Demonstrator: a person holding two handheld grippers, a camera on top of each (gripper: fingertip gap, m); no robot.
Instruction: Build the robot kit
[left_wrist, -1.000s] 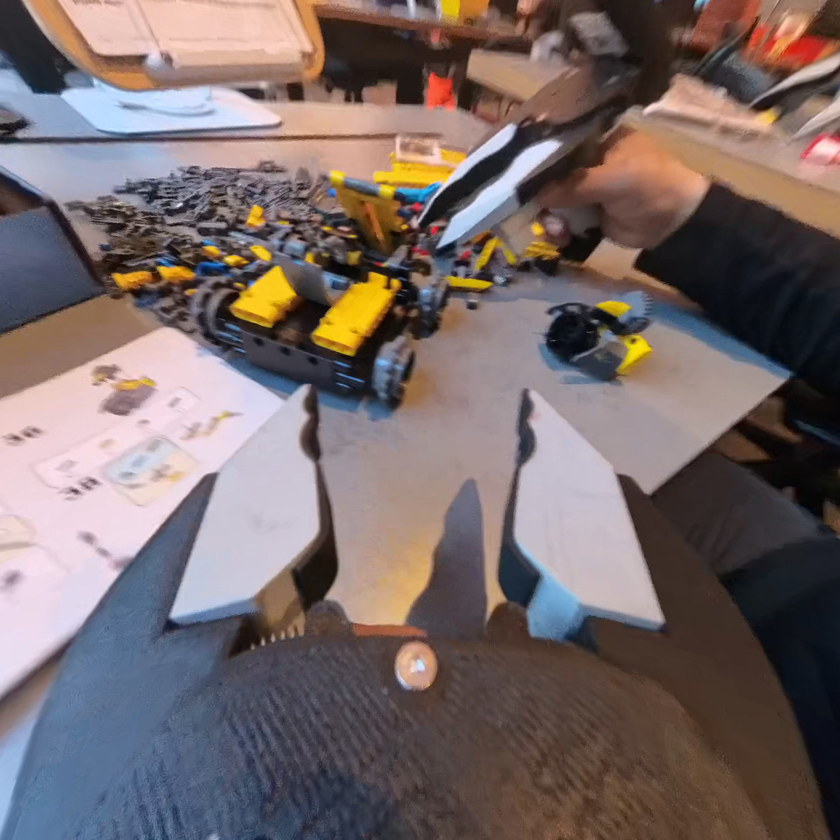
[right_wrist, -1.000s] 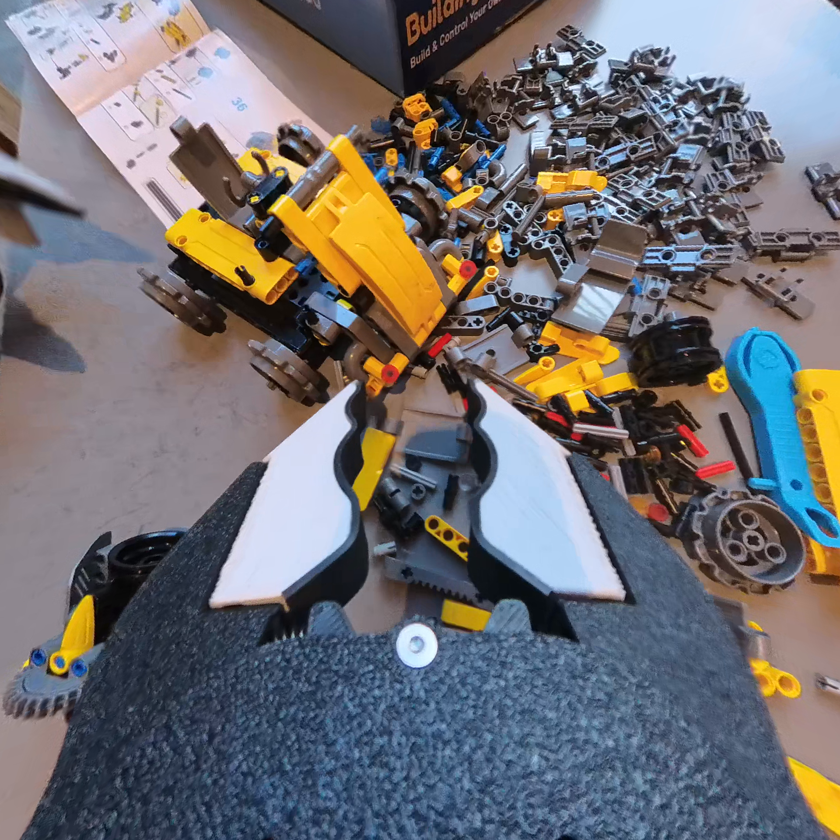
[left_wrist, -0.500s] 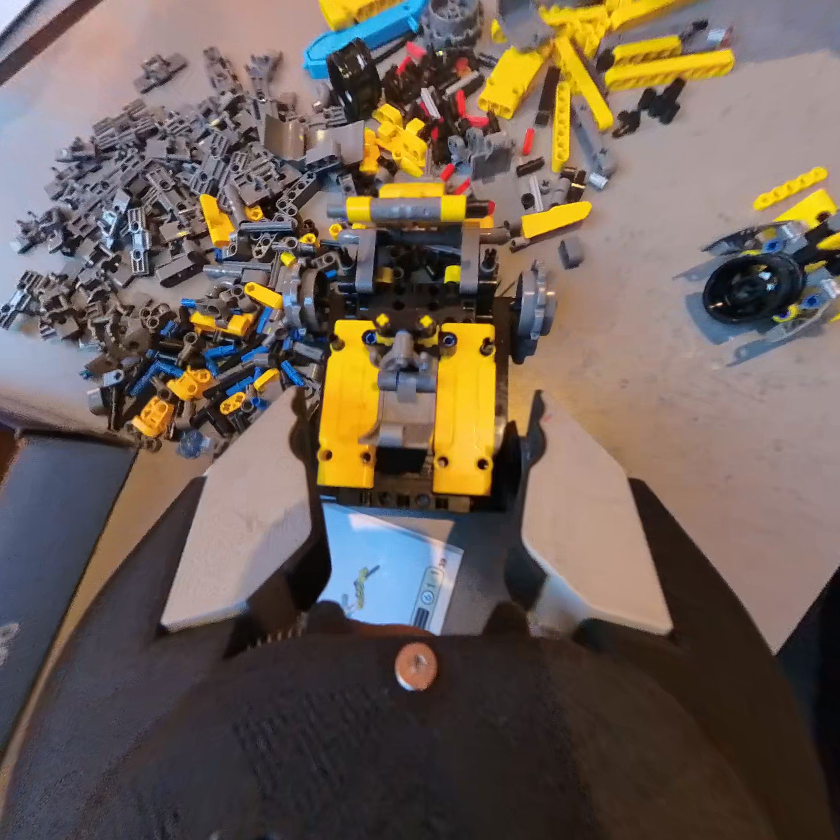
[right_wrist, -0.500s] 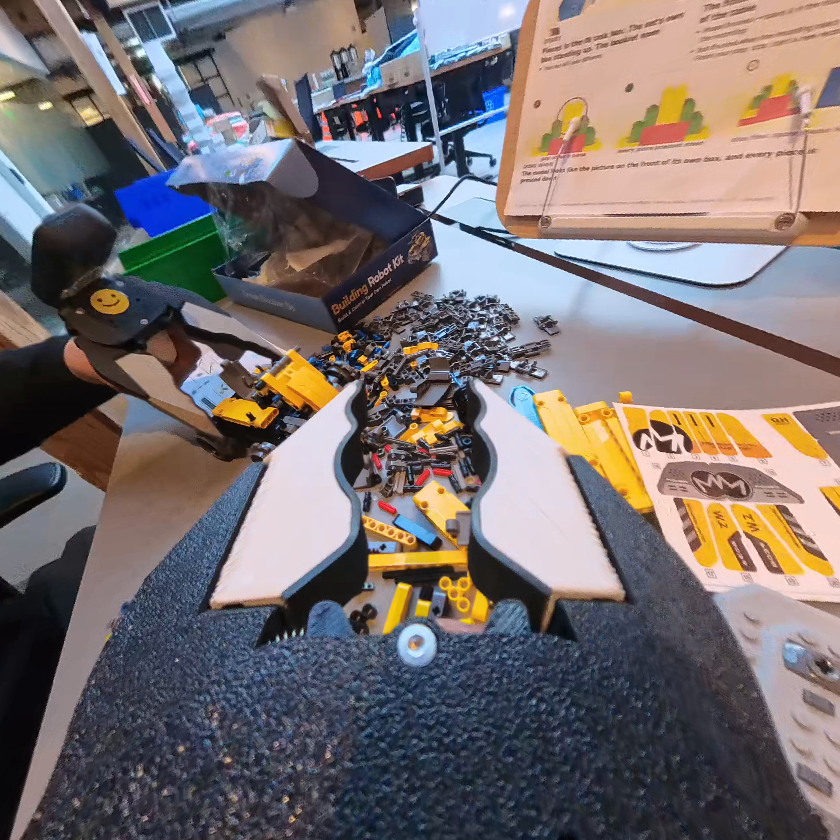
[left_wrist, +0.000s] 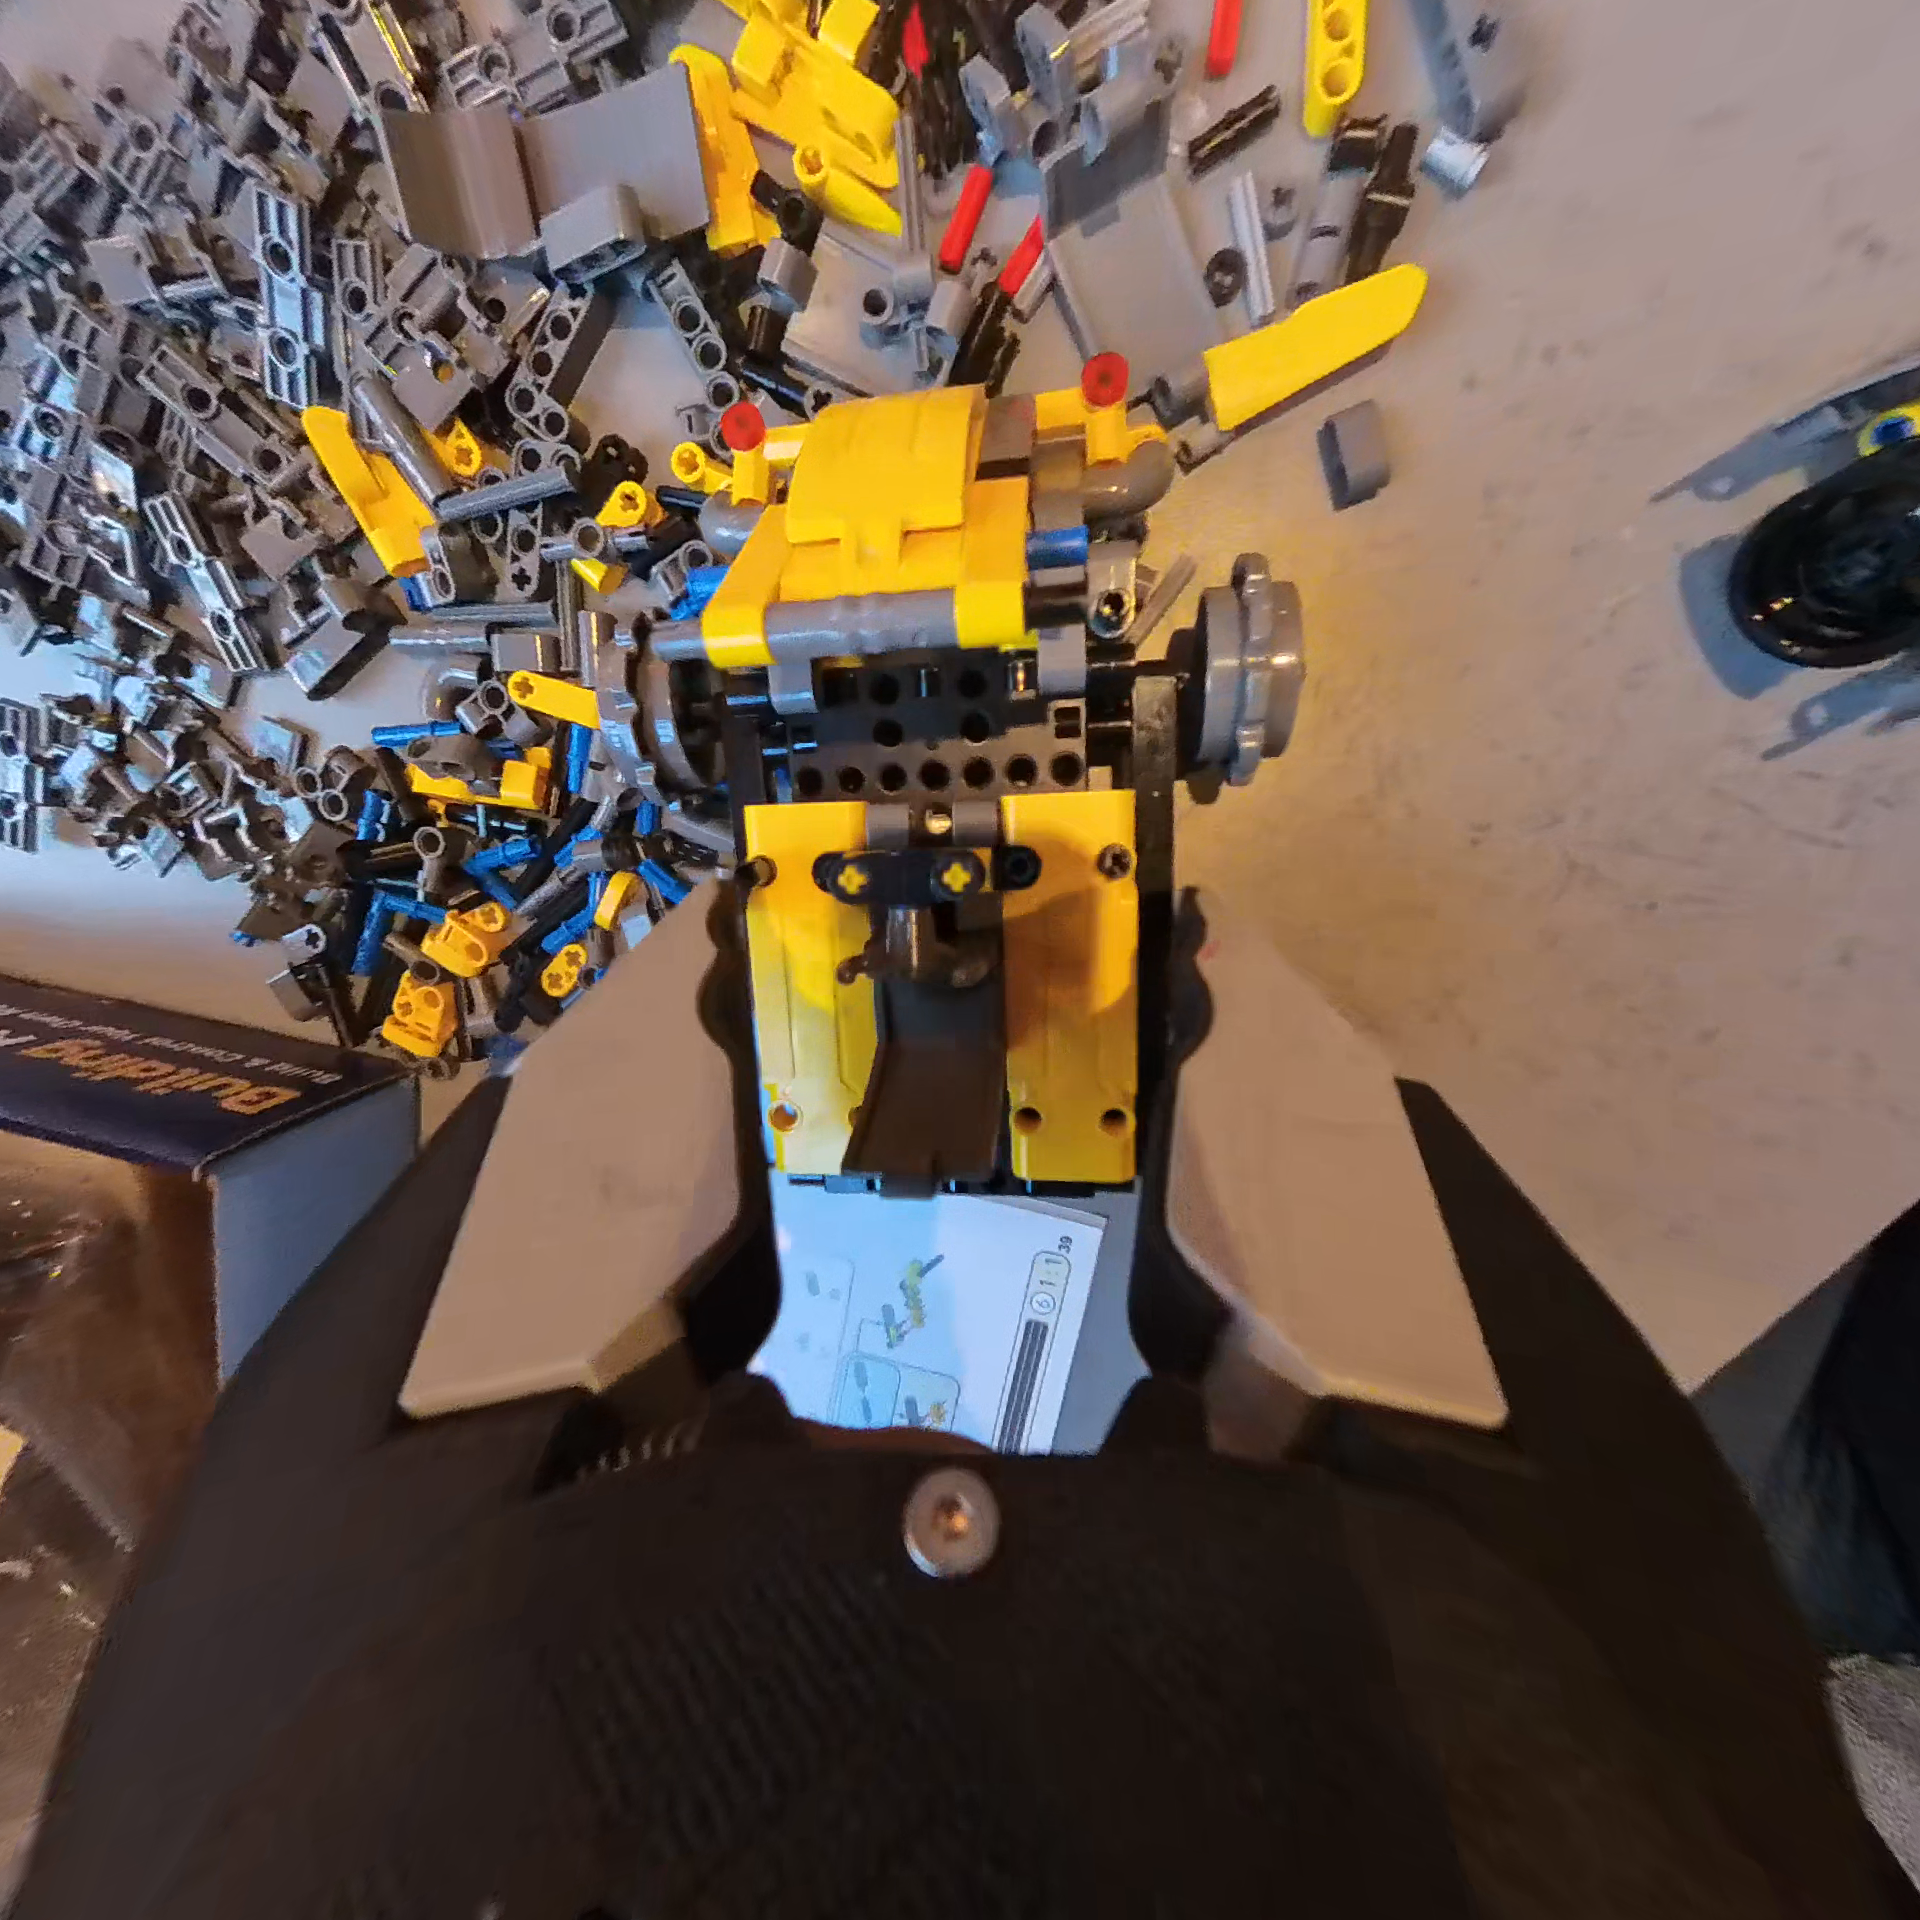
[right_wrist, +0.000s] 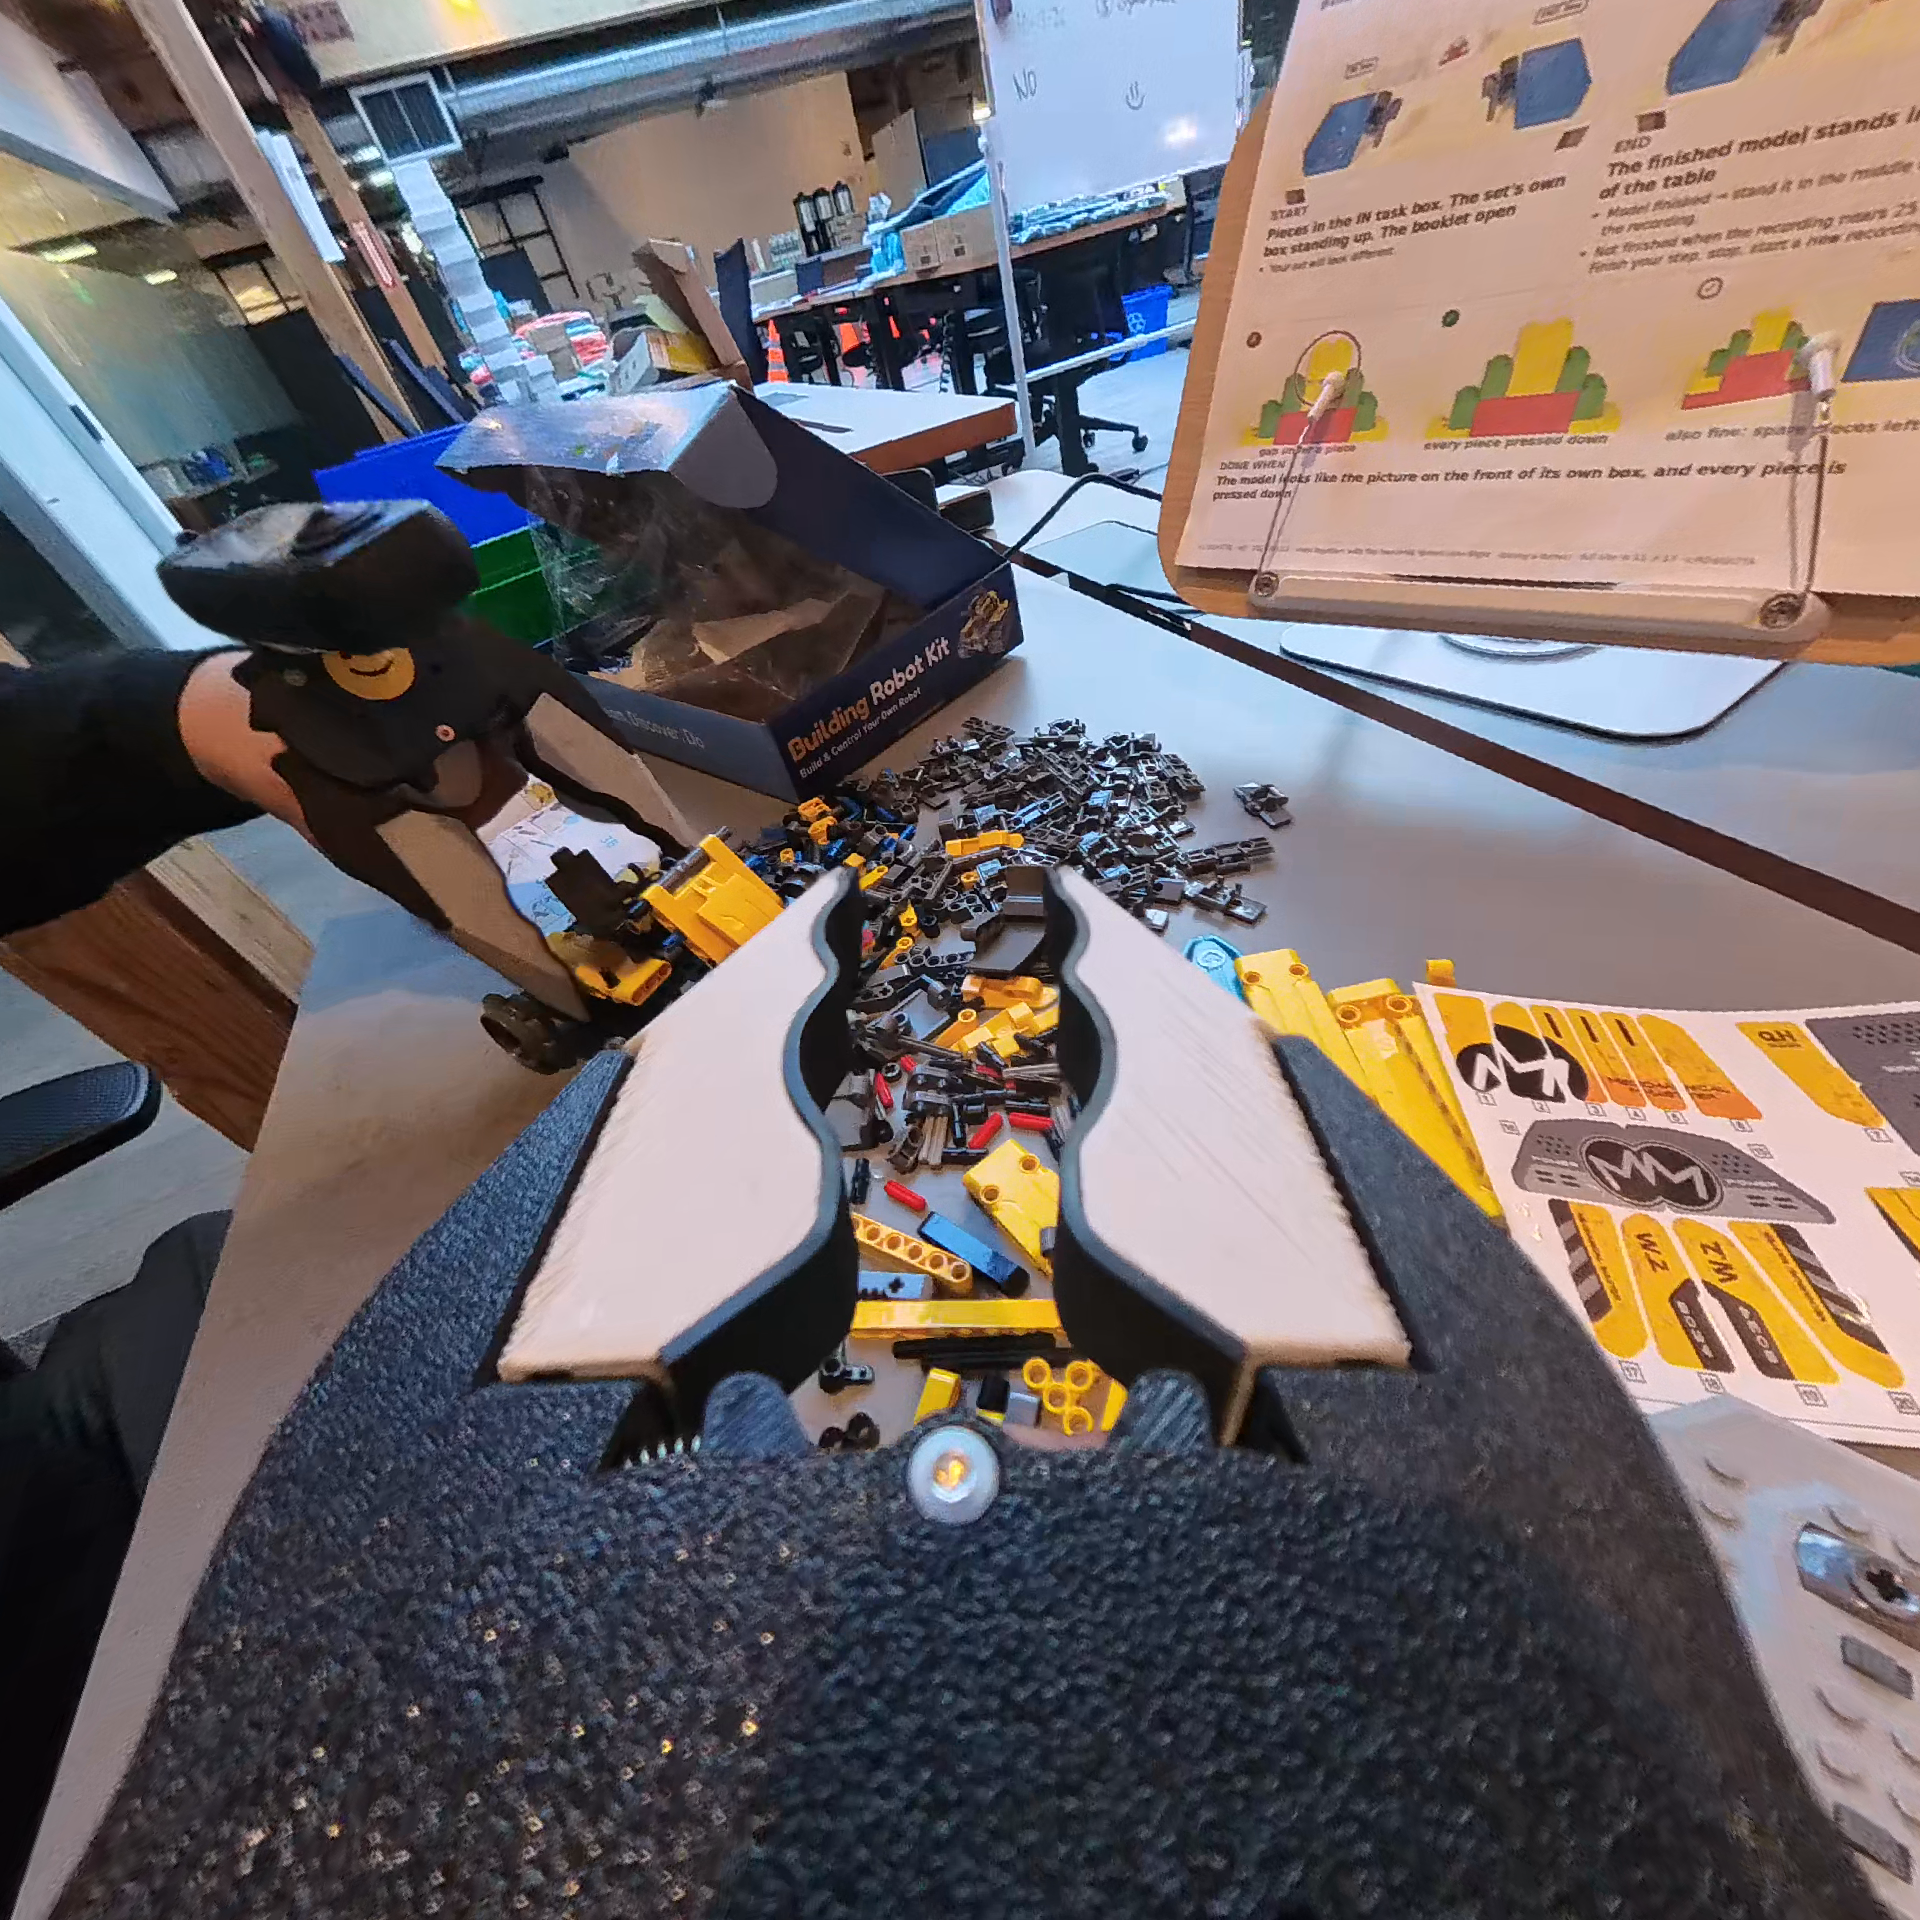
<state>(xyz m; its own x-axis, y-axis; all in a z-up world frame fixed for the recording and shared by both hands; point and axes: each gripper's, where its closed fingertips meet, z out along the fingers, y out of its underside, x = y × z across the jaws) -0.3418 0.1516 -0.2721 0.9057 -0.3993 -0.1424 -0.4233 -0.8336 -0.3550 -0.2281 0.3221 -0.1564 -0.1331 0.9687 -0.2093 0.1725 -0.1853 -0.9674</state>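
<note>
A yellow and black brick-built vehicle model (left_wrist: 894, 540) stands on the grey table among loose parts. My left gripper (left_wrist: 951, 935) straddles its rear end, with both fingers pressed against its sides. In the right wrist view the left gripper (right_wrist: 623, 925) reaches down over the model (right_wrist: 717, 899), held by a hand in a black sleeve. My right gripper (right_wrist: 951, 894) is open and empty. It hovers above loose yellow, black and red pieces (right_wrist: 956, 1091), right of the model.
A pile of grey parts (left_wrist: 208, 312) lies left of the model. A dark blue open box (right_wrist: 831, 665) stands behind. A booklet (left_wrist: 935, 1320) lies under the left gripper. A black wheel assembly (left_wrist: 1829, 582), a sticker sheet (right_wrist: 1662, 1164) and an instruction stand (right_wrist: 1558, 312) are at right. There is about 25 cm between the tips of the two grippers.
My left gripper swung down over the model, moved in along its rear and closed slightly onto its sides. My right gripper lifted away from the parts pile and now stays level.
</note>
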